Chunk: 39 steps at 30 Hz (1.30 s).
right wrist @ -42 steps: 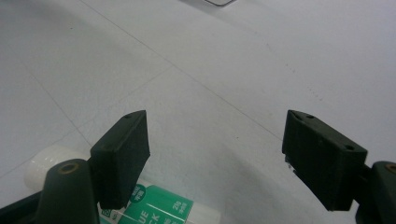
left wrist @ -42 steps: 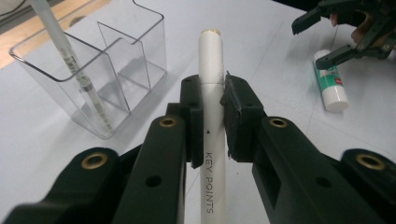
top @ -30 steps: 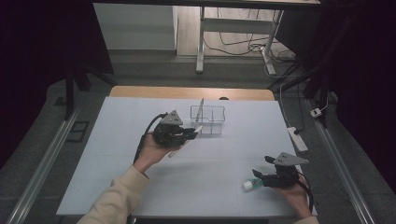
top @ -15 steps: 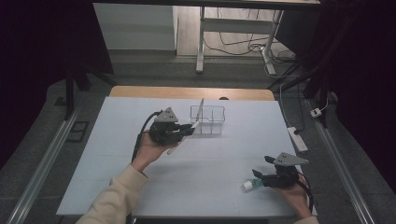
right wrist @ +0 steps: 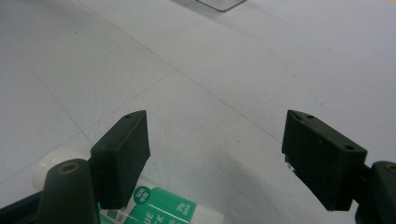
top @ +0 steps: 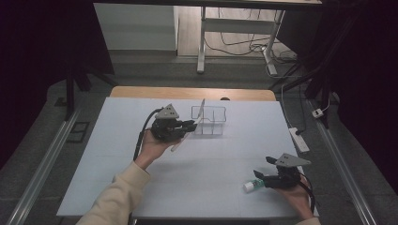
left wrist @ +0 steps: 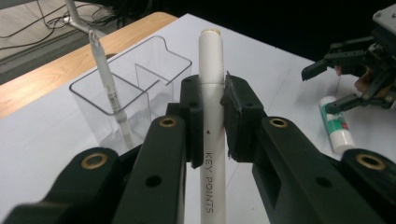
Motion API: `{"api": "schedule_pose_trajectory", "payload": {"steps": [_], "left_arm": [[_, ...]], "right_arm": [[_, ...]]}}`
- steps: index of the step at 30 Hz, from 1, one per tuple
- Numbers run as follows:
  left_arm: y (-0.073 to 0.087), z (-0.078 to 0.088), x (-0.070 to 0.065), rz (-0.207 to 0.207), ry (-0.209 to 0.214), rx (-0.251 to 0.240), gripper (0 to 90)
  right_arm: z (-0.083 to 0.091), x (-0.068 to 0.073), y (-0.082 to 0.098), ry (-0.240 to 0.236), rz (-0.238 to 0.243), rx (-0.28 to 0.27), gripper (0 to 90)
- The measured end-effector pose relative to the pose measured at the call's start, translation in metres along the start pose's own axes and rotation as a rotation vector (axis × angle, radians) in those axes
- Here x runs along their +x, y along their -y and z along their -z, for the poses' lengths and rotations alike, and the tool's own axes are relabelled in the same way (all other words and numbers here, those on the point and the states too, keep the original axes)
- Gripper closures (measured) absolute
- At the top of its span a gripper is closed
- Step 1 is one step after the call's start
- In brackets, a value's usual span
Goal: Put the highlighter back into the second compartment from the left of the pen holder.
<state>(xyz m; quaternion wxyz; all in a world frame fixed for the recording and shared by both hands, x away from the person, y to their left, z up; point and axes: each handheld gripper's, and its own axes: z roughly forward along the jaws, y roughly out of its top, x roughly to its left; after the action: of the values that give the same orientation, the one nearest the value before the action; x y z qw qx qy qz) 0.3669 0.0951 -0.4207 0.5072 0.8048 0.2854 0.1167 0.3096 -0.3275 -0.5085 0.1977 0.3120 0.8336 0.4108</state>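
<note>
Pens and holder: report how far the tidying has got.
Done: one pen stands tilted in the clear holder. In hand: the left gripper is shut on a white marker beside the holder. Left: the glue stick lies on the table by the open right gripper.

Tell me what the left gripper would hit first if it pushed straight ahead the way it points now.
Probably the clear organizer directly ahead: the white marker held in the left gripper points at it. Depth is unclear, so it might just pass the right edge.
</note>
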Motion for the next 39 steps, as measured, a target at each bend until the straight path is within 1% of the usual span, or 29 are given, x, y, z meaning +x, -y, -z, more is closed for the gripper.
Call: {"api": "schedule_pose_trajectory", "payload": {"steps": [4, 8, 14, 18, 26, 30, 35, 39], "left_arm": [[-0.005, -0.005, 0.003, -0.002, -0.008, -0.007, 78.3], [-0.011, -0.009, 0.004, 0.004, -0.002, -0.021, 78.3], [-0.019, -0.016, 0.005, -0.018, -0.012, -0.013, 78.3], [-0.024, -0.018, 0.006, -0.022, -0.014, -0.019, 78.2], [-0.032, -0.023, 0.012, -0.007, -0.016, -0.032, 78.3], [-0.036, -0.024, 0.015, -0.006, -0.022, -0.031, 78.3], [-0.039, -0.028, 0.02, 0.006, -0.026, -0.034, 78.3], [-0.043, -0.03, 0.023, 0.003, -0.034, -0.031, 78.3]], "right_arm": [[0.001, 0.0, 0.0, -0.004, -0.005, -0.009, 22.8], [0.001, 0.0, -0.001, -0.006, -0.005, -0.01, 22.8], [0.002, 0.0, -0.001, -0.006, -0.008, -0.015, 22.9], [0.001, 0.0, -0.001, -0.005, -0.006, -0.01, 22.9], [0.001, 0.0, -0.001, 0.0, -0.008, -0.007, 23.1], [0.001, 0.0, 0.0, -0.001, -0.008, -0.005, 23.0], [0.001, 0.0, 0.0, 0.0, -0.009, -0.003, 23.1], [0.0, 0.0, 0.0, 0.0, -0.009, -0.002, 23.1]]}}
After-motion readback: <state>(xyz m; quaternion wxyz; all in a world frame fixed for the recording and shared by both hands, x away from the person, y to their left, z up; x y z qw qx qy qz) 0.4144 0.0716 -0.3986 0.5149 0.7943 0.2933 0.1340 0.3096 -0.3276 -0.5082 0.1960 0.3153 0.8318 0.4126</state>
